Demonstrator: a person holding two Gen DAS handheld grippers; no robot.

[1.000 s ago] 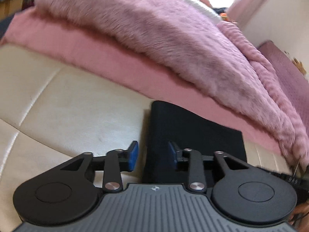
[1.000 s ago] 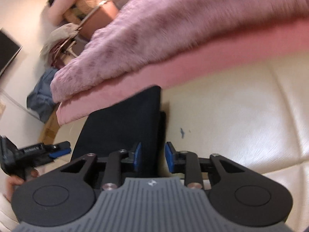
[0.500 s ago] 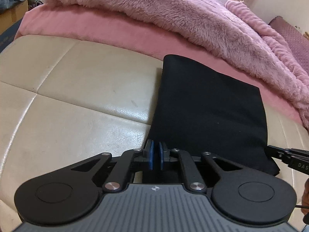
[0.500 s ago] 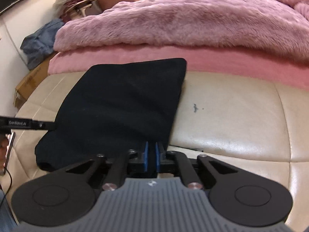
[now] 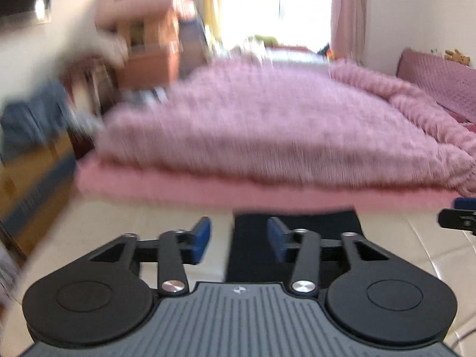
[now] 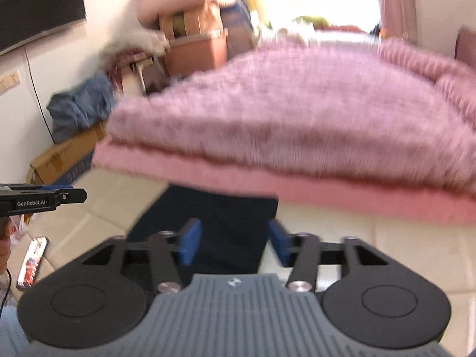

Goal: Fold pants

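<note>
Folded black fabric pants [image 5: 293, 238] lie on cream leather cushion [image 5: 134, 226] by pink blanket's [image 5: 267, 136] edge; left tongs [image 5: 238, 239] and right tongs [image 6: 233, 241] gape, empty.

Black claw [image 5: 238, 242] linkages, blue pads, silver screws.

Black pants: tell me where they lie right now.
The black pants lie folded on the cream cushion, far edge against the pink blanket. In both wrist views they sit just ahead of each open tool.
</note>
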